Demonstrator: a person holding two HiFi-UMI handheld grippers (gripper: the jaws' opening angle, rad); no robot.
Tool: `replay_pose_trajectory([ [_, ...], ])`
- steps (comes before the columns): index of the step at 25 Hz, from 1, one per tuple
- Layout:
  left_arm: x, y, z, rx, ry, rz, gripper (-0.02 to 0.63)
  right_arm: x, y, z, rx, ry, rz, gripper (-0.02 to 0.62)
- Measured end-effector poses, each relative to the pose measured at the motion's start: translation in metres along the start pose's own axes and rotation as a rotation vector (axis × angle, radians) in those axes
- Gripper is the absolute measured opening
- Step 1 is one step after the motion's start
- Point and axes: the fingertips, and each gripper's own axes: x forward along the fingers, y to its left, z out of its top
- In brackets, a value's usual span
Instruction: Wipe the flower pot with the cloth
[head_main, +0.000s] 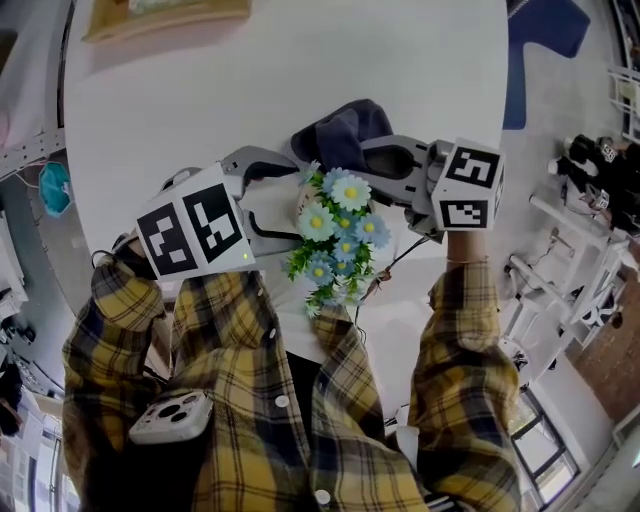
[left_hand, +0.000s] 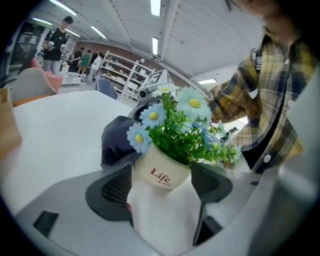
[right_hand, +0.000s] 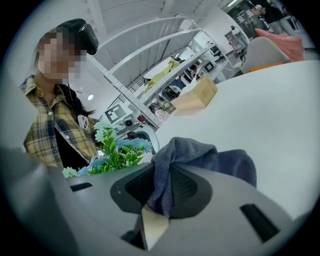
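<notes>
A cream flower pot (left_hand: 161, 172) printed "Life", filled with blue daisies and green leaves (head_main: 338, 235), tilts between the pads of my left gripper (left_hand: 162, 184), which is shut on its sides. In the head view that left gripper (head_main: 285, 200) holds the pot (head_main: 308, 203) over the white table's near edge. A dark blue cloth (right_hand: 200, 156) is pinched in my right gripper (right_hand: 160, 200), bunched up and hanging over the jaws. From above, the right gripper (head_main: 375, 170) sits just right of the flowers, with the cloth (head_main: 342, 130) right behind the pot. The cloth (left_hand: 117, 137) also shows behind the pot's left side.
The round white table (head_main: 200, 90) stretches away beyond the pot. A brown paper bag (head_main: 160, 15) stands at its far edge. A blue chair (head_main: 545, 30) and white racks (head_main: 585, 225) are off to the right. People stand far off by shelves (left_hand: 57, 42).
</notes>
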Motion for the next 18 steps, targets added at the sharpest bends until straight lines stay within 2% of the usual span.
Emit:
replay_pose_trajectory([
  [6, 0.007, -0.016, -0.022, -0.097, -0.085, 0.153, 0.367, -0.006, -0.006, -0.003, 0.0, -0.026, -0.033, 0.061],
  [11, 0.028, -0.031, -0.033, -0.128, -0.179, 0.351, 0.368, -0.005, -0.006, -0.005, -0.008, -0.034, -0.057, 0.061],
  [15, 0.039, -0.04, -0.034, -0.198, -0.281, 0.489, 0.371, -0.006, -0.007, -0.005, -0.015, -0.044, -0.079, 0.061],
  [18, 0.043, -0.04, -0.029, -0.2, -0.331, 0.598, 0.383, -0.009, -0.008, -0.005, -0.018, -0.048, -0.092, 0.061],
])
